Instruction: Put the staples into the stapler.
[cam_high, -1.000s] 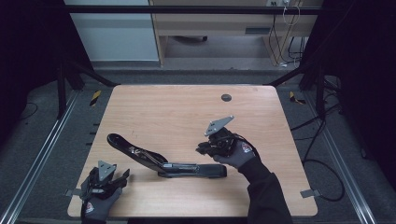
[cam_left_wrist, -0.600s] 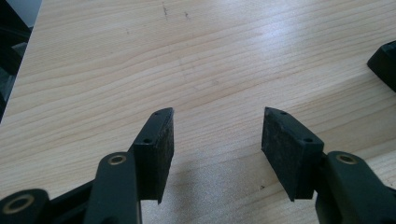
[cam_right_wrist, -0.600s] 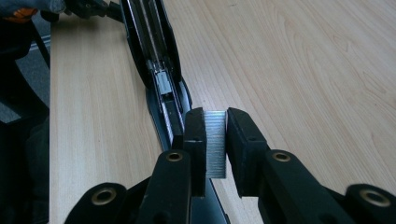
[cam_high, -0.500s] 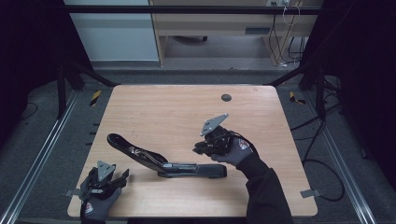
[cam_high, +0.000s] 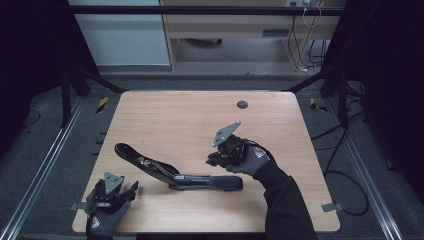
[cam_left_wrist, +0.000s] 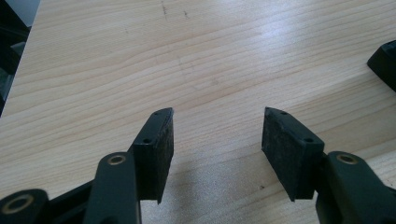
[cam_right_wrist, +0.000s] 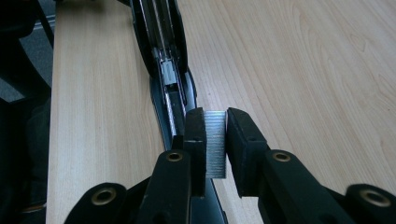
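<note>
Holding a silver ribbed block of staples (cam_right_wrist: 215, 144) between my right gripper's (cam_right_wrist: 215, 140) two black jaws, pads pressed on both its flat sides, block upright and poking a bit above the pad tops. In the right gripper view it sits right over the rear end of the black, long, opened-out stapler (cam_right_wrist: 163, 60), whose metal staple channel runs away from the jaws toward the top of the frame; can't tell if the block touches the channel or just hangs above it. In the high view my right gripper (cam_high: 220, 156) is above the right half of the stapler (cam_high: 200, 180), gloved right hand (cam_high: 250, 157) behind it, grey three-cornered plate tilted up. The stapler lies open on the light wooden table (cam_high: 175, 115), near the front edge, base flat and pointing right, curved top arm swung out to the left and up. My left gripper (cam_high: 120, 192) is at the table's front-left corner, just beside the stapler's left arm, not touching it. In the left gripper view its jaws (cam_left_wrist: 217, 140) stand wide apart over bare wood, nothing between the pads, a black corner of the stapler (cam_left_wrist: 385, 60) at the right edge. Small dark round hole (cam_high: 242, 104) sits in the far part of the table, well apart from everything.
</note>
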